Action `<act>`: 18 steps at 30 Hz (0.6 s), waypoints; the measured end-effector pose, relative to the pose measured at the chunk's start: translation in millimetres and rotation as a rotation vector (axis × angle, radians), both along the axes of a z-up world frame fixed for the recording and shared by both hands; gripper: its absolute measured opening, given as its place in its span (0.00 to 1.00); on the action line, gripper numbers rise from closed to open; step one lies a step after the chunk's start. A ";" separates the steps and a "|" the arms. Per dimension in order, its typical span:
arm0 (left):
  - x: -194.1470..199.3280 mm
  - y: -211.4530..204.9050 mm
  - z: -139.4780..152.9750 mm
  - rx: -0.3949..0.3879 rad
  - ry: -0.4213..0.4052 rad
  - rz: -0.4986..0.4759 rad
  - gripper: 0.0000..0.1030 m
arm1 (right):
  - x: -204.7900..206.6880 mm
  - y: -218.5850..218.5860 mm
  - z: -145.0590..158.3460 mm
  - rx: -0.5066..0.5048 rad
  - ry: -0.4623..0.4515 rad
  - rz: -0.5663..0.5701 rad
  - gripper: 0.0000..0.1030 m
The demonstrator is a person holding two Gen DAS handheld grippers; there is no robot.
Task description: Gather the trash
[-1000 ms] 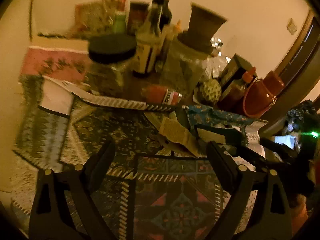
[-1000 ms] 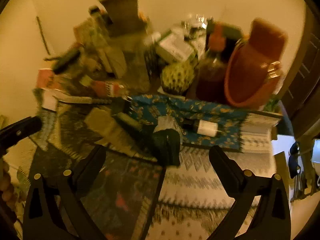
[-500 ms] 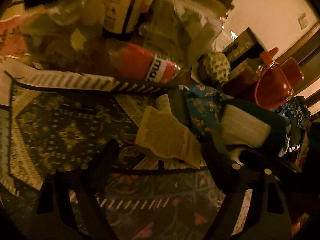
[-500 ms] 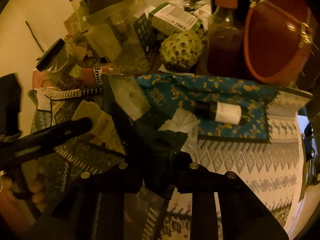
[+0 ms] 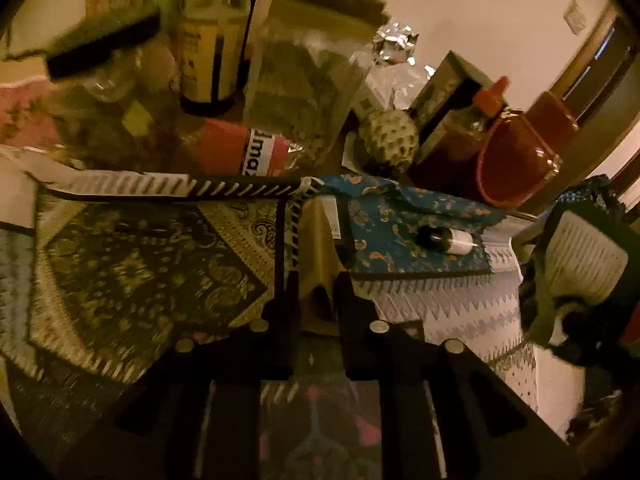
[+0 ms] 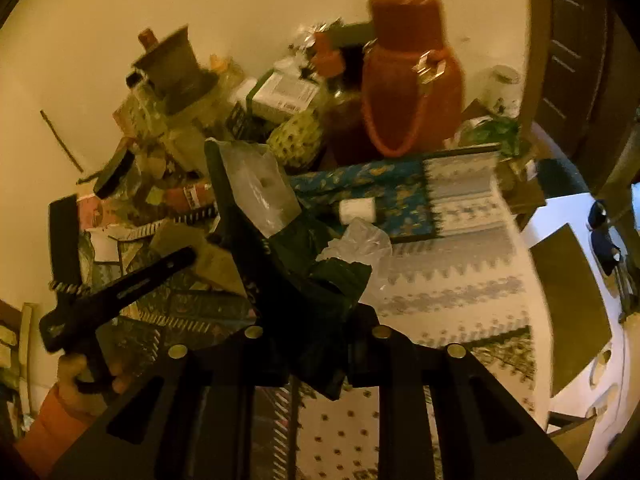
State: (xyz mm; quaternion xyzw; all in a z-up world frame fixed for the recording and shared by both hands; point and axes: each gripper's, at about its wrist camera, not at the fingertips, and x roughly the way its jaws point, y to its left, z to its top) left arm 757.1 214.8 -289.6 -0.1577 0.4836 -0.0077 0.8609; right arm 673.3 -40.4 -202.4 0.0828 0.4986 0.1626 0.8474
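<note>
My left gripper [image 5: 316, 280] is shut on a tan paper wrapper [image 5: 318, 236] and holds it over the patterned tablecloth [image 5: 140, 272]. My right gripper [image 6: 316, 320] is shut on a dark green wrapper [image 6: 304, 272] with clear plastic [image 6: 260, 188] and crumpled film [image 6: 360, 240] bunched in it, lifted above the table. The right gripper's load also shows at the right edge of the left wrist view [image 5: 576, 264]. The left gripper's body [image 6: 116, 284] and the hand holding it show at the left of the right wrist view.
Jars, bottles [image 5: 212, 40], a red tube [image 5: 240, 148], a custard apple [image 5: 388, 140], a box and a red bag [image 5: 524, 156] crowd the back of the table. A small vial [image 5: 448, 240] lies on a blue cloth [image 5: 400, 232]. A doorway is at right.
My left gripper moved forward and shut on the tan paper wrapper. My right gripper shut on the dark green wrapper and lifted it off the table.
</note>
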 end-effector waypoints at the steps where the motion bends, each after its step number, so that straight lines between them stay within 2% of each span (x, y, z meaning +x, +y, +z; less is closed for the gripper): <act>1: -4.0 -1.3 4.2 0.014 -0.005 0.002 0.13 | -2.9 -3.2 4.2 0.001 -0.010 -0.004 0.16; 11: -74.5 -33.3 73.4 0.134 -0.106 0.067 0.11 | -45.1 -43.5 47.4 0.037 -0.111 0.023 0.15; 13: -90.8 -42.0 87.4 0.138 -0.139 0.066 0.11 | -55.4 -52.1 54.3 0.043 -0.136 0.039 0.15; 15: -100.8 -53.0 91.7 0.123 -0.136 0.041 0.11 | -64.1 -59.9 57.7 0.043 -0.150 0.055 0.15; 18: -107.7 -65.9 73.0 0.103 -0.060 0.023 0.11 | -75.9 -71.2 58.6 0.044 -0.157 0.076 0.15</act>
